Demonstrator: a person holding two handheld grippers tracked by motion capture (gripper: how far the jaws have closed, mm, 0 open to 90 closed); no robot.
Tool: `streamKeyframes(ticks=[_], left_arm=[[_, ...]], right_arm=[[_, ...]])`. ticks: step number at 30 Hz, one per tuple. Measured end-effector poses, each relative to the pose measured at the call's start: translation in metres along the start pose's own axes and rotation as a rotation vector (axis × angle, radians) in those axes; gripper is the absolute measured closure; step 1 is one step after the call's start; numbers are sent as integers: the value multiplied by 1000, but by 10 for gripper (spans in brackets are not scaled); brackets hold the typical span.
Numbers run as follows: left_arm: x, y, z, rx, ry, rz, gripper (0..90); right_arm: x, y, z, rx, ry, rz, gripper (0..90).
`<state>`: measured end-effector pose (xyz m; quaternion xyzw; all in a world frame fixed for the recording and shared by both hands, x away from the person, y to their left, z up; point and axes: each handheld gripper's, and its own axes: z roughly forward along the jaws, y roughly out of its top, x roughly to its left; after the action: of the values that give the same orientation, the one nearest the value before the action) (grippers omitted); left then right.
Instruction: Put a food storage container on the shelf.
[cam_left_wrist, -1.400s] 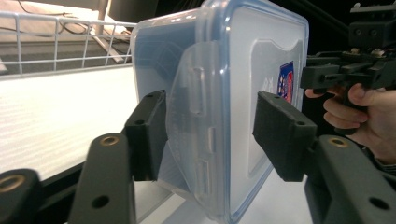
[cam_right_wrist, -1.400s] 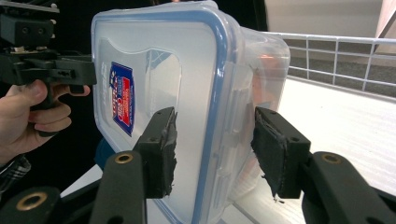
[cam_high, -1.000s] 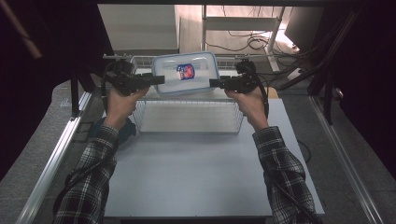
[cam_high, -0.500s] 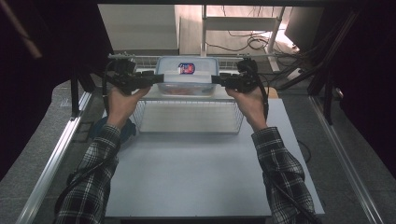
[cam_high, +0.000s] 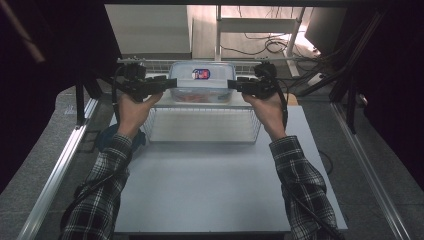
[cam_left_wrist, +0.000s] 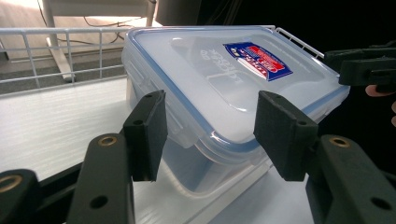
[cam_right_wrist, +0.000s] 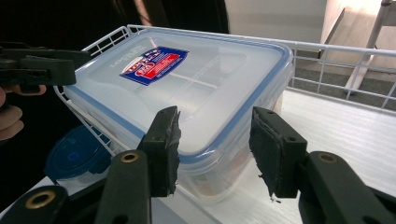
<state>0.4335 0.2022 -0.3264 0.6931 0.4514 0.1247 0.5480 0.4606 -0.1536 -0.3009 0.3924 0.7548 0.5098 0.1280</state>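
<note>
- The clear lidded food box (cam_high: 201, 82) is seen at the far edge of the table (cam_high: 210, 180), on the far shelf of the white wire rack (cam_high: 202, 125), with its long axis running left to right.
- The box lies directly between the 2 tools: the left gripper (cam_high: 167, 85) is at its left short end and the right gripper (cam_high: 234, 85) at its right short end, both about equally near.
- In the left gripper view, the left gripper's (cam_left_wrist: 210, 135) jaws stand spread on either side of a box corner; whether the pads touch the wall cannot be told.
- In the right gripper view, the right gripper's (cam_right_wrist: 215, 149) jaws are likewise parted about the opposite corner, with gaps visible, so no firm clamp is judged.
- The box lid, blue-sealed and bearing a red and blue label (cam_high: 201, 74), is shut; reddish contents are glimpsed through the wall but cannot be identified.
- A blue round lid (cam_right_wrist: 77, 156) lies near the rack, below the box's left end.
- The coming move is judged to turn on both jaws closing squarely on the short ends.
</note>
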Motion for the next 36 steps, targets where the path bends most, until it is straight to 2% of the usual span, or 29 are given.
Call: streamKeyframes(ticks=[8,11,14,18,20,23,25,31,36], left_arm=[[-3,-2,-1,-4,-9,-14,442],[-5,0,-3,-6,8,17,437],[-6,2,-9,-28,-9,23,357],[-11,1,-19,-26,-17,52,280],[-13,-2,-24,-20,-40,64,242],[-17,-13,-32,-11,-72,85,195],[-20,-21,-36,-1,-77,96,162],[-31,-52,-51,26,-75,163,92],[-39,-78,-59,47,-67,212,72]], right_arm=[[1,1,0,-4,-24,-12,524],[3,2,0,-2,-32,-25,526],[7,2,-3,-5,-28,-44,513],[10,1,-11,-26,-3,-53,464],[13,0,-16,-23,19,-62,416],[19,-5,-22,-27,18,-92,337],[23,-10,-26,-26,11,-127,286],[36,-31,-37,-29,0,-214,138],[44,-52,-43,-14,7,-245,90]])
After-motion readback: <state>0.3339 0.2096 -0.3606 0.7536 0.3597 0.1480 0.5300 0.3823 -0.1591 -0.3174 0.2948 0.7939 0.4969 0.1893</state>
